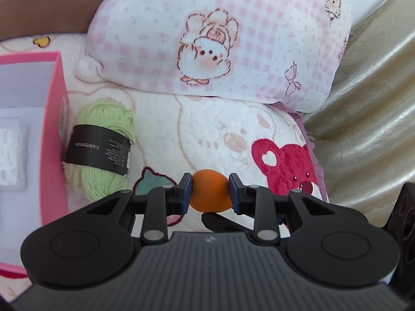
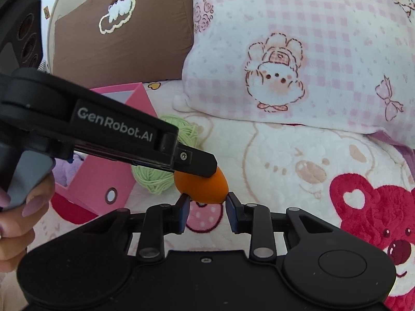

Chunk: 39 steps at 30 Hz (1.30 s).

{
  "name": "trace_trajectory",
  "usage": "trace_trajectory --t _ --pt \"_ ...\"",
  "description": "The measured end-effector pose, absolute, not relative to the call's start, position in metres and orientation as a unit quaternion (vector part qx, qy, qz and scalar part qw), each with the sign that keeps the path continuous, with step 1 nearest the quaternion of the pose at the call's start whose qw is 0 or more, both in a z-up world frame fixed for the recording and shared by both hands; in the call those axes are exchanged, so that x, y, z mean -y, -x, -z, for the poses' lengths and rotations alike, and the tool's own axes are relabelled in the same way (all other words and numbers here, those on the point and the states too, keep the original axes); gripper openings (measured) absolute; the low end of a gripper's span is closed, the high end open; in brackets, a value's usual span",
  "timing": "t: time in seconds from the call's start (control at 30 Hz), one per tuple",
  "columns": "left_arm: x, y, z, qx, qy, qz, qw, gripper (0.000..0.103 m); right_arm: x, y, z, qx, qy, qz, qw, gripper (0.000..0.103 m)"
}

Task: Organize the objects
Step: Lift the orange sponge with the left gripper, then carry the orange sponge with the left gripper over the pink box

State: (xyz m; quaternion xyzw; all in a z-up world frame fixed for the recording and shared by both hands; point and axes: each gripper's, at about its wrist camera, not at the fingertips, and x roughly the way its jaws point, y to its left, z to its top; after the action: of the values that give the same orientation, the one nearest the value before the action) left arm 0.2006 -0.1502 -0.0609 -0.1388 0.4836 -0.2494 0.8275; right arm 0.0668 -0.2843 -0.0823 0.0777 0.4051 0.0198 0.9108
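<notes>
My left gripper (image 1: 210,191) is shut on an orange egg-shaped sponge (image 1: 210,190), held above the plush blanket. In the right wrist view the left gripper (image 2: 199,168) reaches in from the left and the orange sponge (image 2: 205,185) hangs from its tip. My right gripper (image 2: 206,207) is open, its fingertips on either side of the sponge's lower end, not pressing it. A green yarn skein (image 1: 99,146) with a black label lies beside an open pink box (image 1: 53,140); both show again in the right wrist view, yarn (image 2: 153,178) and box (image 2: 103,178).
A pink-checked bunny pillow (image 1: 215,39) lies behind. A brown pillow (image 2: 124,33) stands at the back left. The cream blanket has a red bear patch (image 1: 288,171). A gold cloth (image 1: 371,103) drapes on the right.
</notes>
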Motion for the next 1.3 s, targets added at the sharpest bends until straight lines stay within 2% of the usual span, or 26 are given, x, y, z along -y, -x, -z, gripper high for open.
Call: trace_trajectory --t 0.3,0.63,0.7,0.77,0.8,1.3 --pt "0.137 -0.176 0.051 -0.523 0.129 0.243 0.806 0.028 0.266 -0.055 0.074 -0.469 -0.123 -0.014 0.874 0.037" --pt "0.110 -0.144 0.023 -0.519 0.135 0.246 0.807 0.029 0.241 -0.031 0.045 -0.474 -0.126 -0.035 0.871 0.037" --pt "0.103 -0.137 0.020 -0.520 0.138 0.248 0.806 0.029 0.230 -0.025 0.041 -0.475 -0.114 -0.037 0.872 0.038" --pt "0.097 -0.130 0.017 -0.524 0.148 0.257 0.798 0.029 0.219 -0.018 0.036 -0.473 -0.100 -0.037 0.875 0.052" --pt "0.094 -0.126 0.016 -0.528 0.155 0.259 0.794 0.029 0.215 -0.015 0.033 -0.470 -0.096 -0.037 0.877 0.053" --pt "0.047 -0.079 -0.015 -0.499 0.163 0.258 0.811 0.031 0.158 0.004 -0.005 -0.447 -0.044 -0.052 0.892 0.053"
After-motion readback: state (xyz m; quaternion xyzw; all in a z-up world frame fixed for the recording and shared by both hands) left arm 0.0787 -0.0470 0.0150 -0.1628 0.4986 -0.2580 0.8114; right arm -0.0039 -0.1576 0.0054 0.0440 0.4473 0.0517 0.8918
